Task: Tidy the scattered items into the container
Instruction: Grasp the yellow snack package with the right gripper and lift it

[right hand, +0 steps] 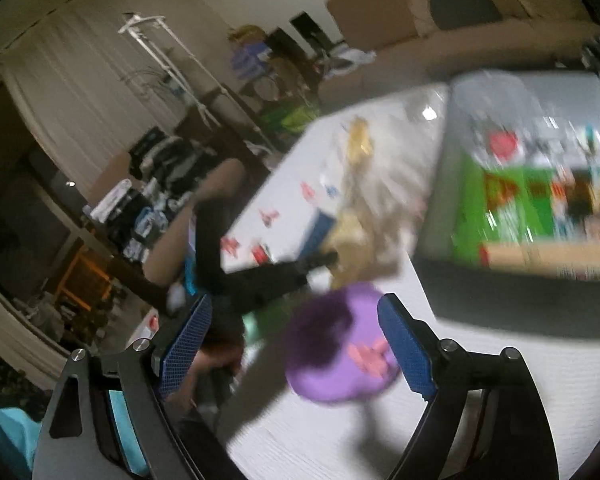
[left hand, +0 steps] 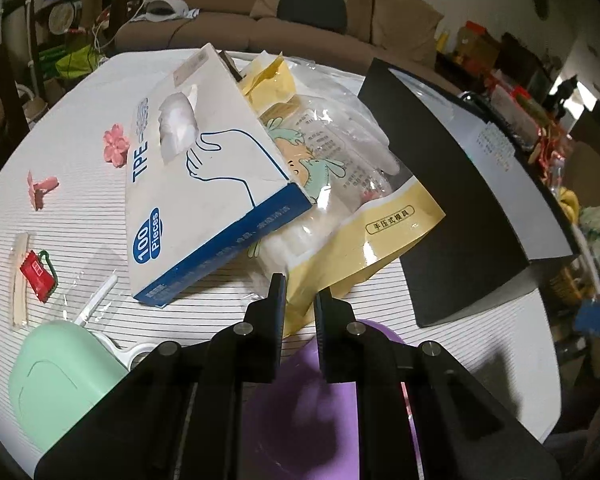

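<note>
My left gripper (left hand: 301, 296) is shut on the lower edge of a yellow and clear plastic bag (left hand: 340, 200) that lies on the striped tablecloth. A white and blue glove box (left hand: 204, 184) leans across the bag. A purple bowl (left hand: 320, 400) sits right under the left gripper. In the blurred right wrist view, my right gripper (right hand: 296, 304) hangs open above the purple bowl (right hand: 340, 344), nothing between its blue pads. Pink clips (right hand: 370, 356) lie in the bowl. The black container (right hand: 520, 288) stands to the right with colourful items inside.
Left of the glove box lie pink flower clips (left hand: 116, 150), a red packet (left hand: 38, 276), a wrapped pair of sticks (left hand: 20, 280), a wrapped white spoon (left hand: 96, 300) and a mint green case (left hand: 60, 376). The black container (left hand: 460, 220) fills the table's right side. A sofa stands behind.
</note>
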{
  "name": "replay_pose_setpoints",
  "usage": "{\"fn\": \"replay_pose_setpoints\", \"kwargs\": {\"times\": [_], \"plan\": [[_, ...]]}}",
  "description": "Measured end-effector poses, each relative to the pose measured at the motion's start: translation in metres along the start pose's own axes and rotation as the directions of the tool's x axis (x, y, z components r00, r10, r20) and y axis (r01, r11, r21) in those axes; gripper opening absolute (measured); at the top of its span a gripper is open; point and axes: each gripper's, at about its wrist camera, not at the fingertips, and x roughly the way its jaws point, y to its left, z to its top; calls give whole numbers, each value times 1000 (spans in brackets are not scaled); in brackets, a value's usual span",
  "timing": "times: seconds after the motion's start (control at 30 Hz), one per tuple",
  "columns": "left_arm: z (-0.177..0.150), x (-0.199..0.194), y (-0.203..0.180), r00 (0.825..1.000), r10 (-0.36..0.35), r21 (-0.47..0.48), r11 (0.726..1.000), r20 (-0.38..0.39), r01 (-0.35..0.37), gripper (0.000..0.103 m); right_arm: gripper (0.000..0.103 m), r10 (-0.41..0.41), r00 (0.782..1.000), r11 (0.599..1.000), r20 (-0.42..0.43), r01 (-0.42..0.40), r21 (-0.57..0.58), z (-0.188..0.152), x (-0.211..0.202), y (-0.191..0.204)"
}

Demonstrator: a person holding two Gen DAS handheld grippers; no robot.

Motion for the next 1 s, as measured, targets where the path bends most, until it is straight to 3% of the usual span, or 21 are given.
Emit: {"fn": "replay_pose_setpoints", "kwargs": {"times": [0.03,0.1,0.2,0.3,0.37,0.47,0.57,0.63,0.67,0.7,0.83,0.9,1.0], "plan": [[1,-1,3,1000,-12,-14,1000,3,12,13,68,5,1000,1000,-11,-5,-10,15,5,3],[4,-4,8,1000,-27,-40,999,14,28,13,67,-8,999,1000,-46,8,-13,44,21,6],[8,-7,12,999,-39,-60,997,24,41,13,68,-117,983,993,-142,115,-22,83,62,2],[9,-8,14,998,-51,-70,996,25,52,13,68,-276,928,961,-251,265,-77,103,109,-4],[10,-8,16,998,-59,-79,995,24,61,13,68,-338,886,941,-318,325,-94,106,134,-10],[12,-9,20,997,-78,-98,992,29,80,13,68,-360,833,928,-421,367,-66,101,167,-25],[14,-10,26,993,-112,-132,985,34,115,13,68,-309,804,933,-508,359,-1,89,192,-44],[15,-10,29,990,-134,-148,979,35,138,13,65,-251,807,939,-535,337,69,83,202,-54],[15,-10,29,990,-138,-149,979,34,142,14,46,-219,814,942,-538,320,102,82,205,-58],[15,-10,29,990,-136,-147,979,31,139,14,41,-198,824,943,-531,307,125,81,206,-61],[17,-19,40,979,-199,-188,961,48,205,18,33,-153,872,952,-464,257,169,86,196,-61],[19,-29,47,961,-268,-223,935,66,276,21,30,-110,900,956,-421,212,205,90,183,-61],[24,-50,50,914,-395,-221,887,91,405,35,23,-50,926,952,-373,157,261,96,167,-63]]}}
